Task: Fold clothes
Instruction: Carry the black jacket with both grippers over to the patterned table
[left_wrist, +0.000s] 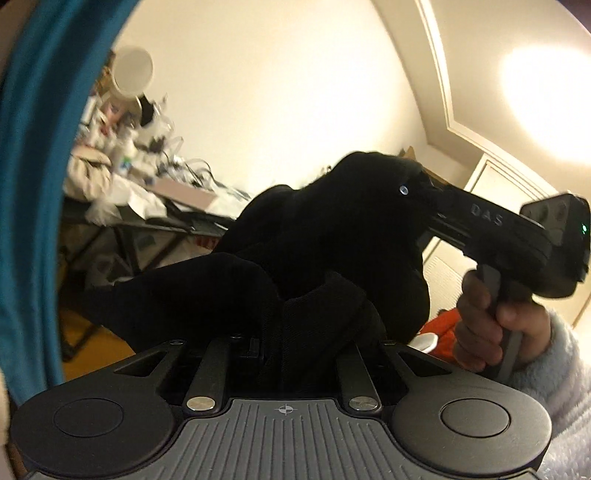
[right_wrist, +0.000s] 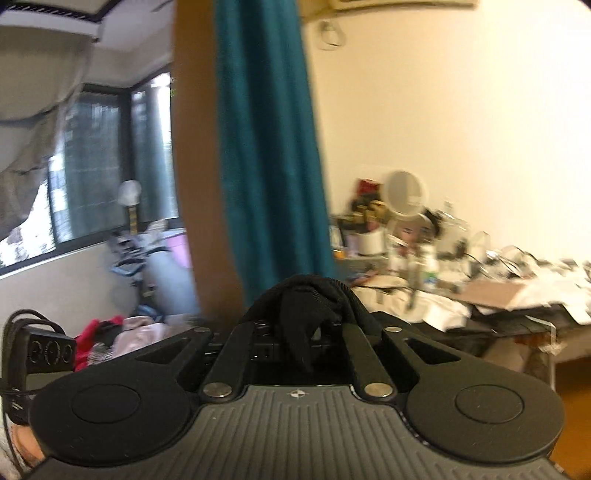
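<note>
**Both tools raised, black garment strung between them**

Nearest the lens in each wrist view is the tool's own grey ribbed body with its black linkage arms. The left tool (left_wrist: 291, 332) has its fingers buried in the black garment (left_wrist: 314, 236), which fills the space straight ahead of it and bunches down between the linkage arms, so the tool is clamped on the cloth. From there the garment rises ahead and to the right, up to the right tool (left_wrist: 424, 199), whose front end is wrapped in the same dark fabric. That tool is seen side-on, with a person's hand (left_wrist: 491, 321) closed round its grip and a pale fleecy sleeve (left_wrist: 561, 369) below it.

In the right wrist view the right tool (right_wrist: 306, 295) has its fingers drawn together on a fold of the black garment (right_wrist: 303, 321), which drapes over the tips and hangs back towards the tool body.

A teal curtain (right_wrist: 266, 147) hangs just ahead of the right tool and runs up the far left edge of the left wrist view. Beyond and to the right of the right tool stands a cluttered desk (right_wrist: 517, 325), heaped with white cloth, papers and small items too blurred to name, with a round mirror (right_wrist: 404, 192) standing on it. To the left of that tool are a dark window (right_wrist: 110, 166) and a low pile of red and pink clothes (right_wrist: 110, 332).
</note>
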